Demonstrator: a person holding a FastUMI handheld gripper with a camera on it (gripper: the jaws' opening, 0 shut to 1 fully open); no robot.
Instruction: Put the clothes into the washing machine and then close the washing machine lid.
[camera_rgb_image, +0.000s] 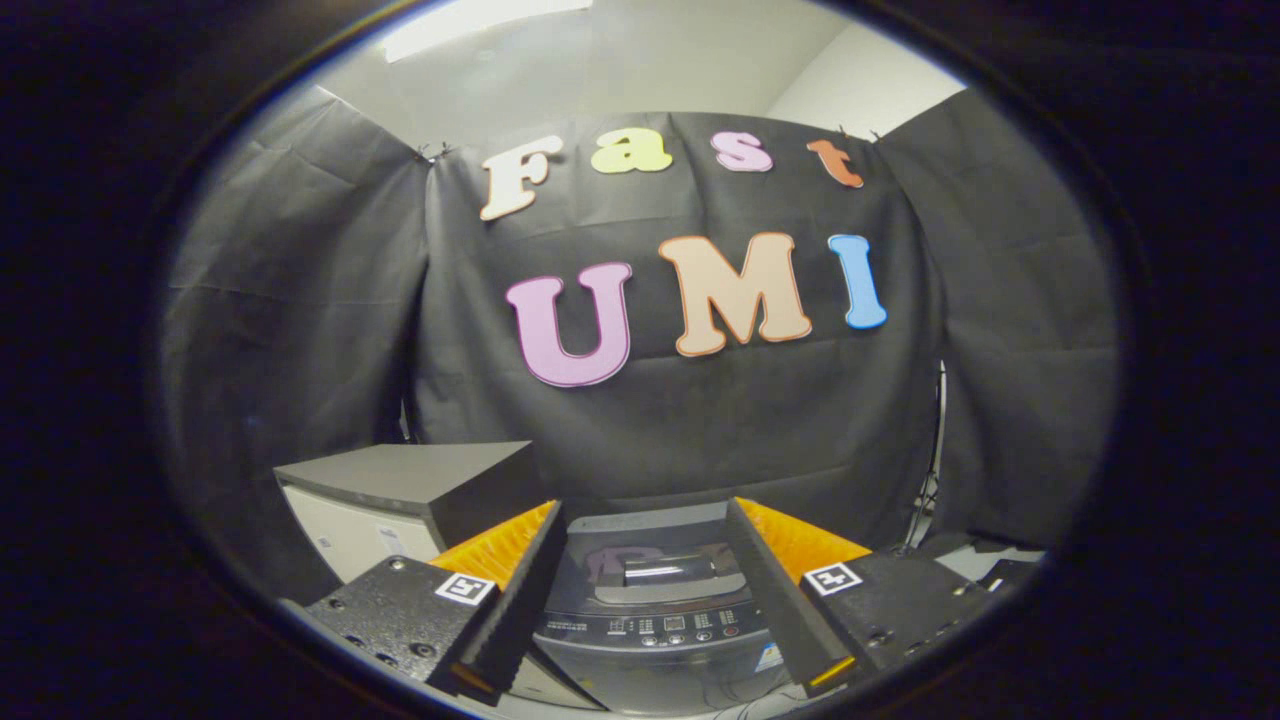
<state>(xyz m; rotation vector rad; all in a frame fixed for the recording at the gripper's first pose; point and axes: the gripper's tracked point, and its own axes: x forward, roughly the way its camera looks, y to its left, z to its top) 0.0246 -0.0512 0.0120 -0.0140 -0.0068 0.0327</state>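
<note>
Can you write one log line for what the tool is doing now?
tool: open, empty | washing machine: beyond fingers, lid closed | grey box: beside machine | clothes: unseen

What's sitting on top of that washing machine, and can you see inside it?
The washing machine shows between the open fingers, which hold nothing. Its lid is down with a handle on it, and nothing lies on top. The lid hides the drum.

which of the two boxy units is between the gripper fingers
The dark washing machine with the button panel sits between the open gripper's fingers; the white unit stands off to the left.
</note>
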